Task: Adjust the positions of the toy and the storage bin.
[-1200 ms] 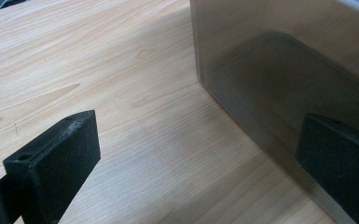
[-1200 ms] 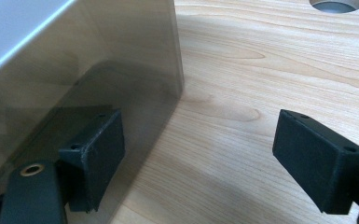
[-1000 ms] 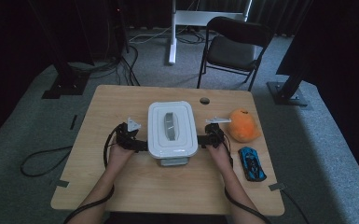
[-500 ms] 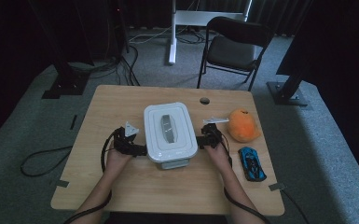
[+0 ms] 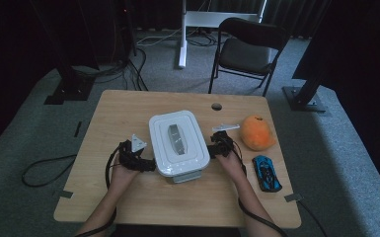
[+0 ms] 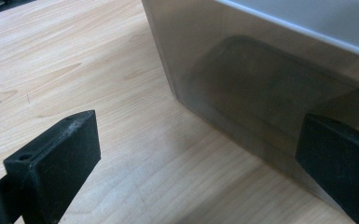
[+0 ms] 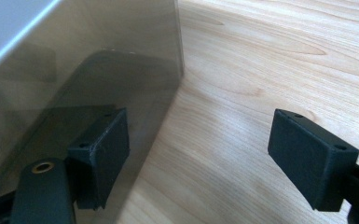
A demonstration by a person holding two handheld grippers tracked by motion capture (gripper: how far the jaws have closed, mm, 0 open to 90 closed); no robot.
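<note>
The white lidded container [image 5: 178, 143] sits at the middle of the wooden table [image 5: 128, 106], flanked by the left gripper [image 5: 145, 164] and the right gripper [image 5: 211, 150], each pressed against a side wall near the front corners. Both sets of jaws stand wide with nothing clamped; in each gripper view one black jaw rests against the translucent wall [image 6: 261, 84] and the other hangs over bare wood. The step looks like sliding the box between the two tools, so it pays to keep both contacts low on the walls and level, pushing evenly so the container does not twist or tip. Against the earlier high view, the box has shifted slightly toward the left and the left gripper has gone with it, while the right gripper's jaws have narrowed a little. The orange [image 5: 257, 132] and blue toy car [image 5: 267, 173] lie untouched at the right.
</note>
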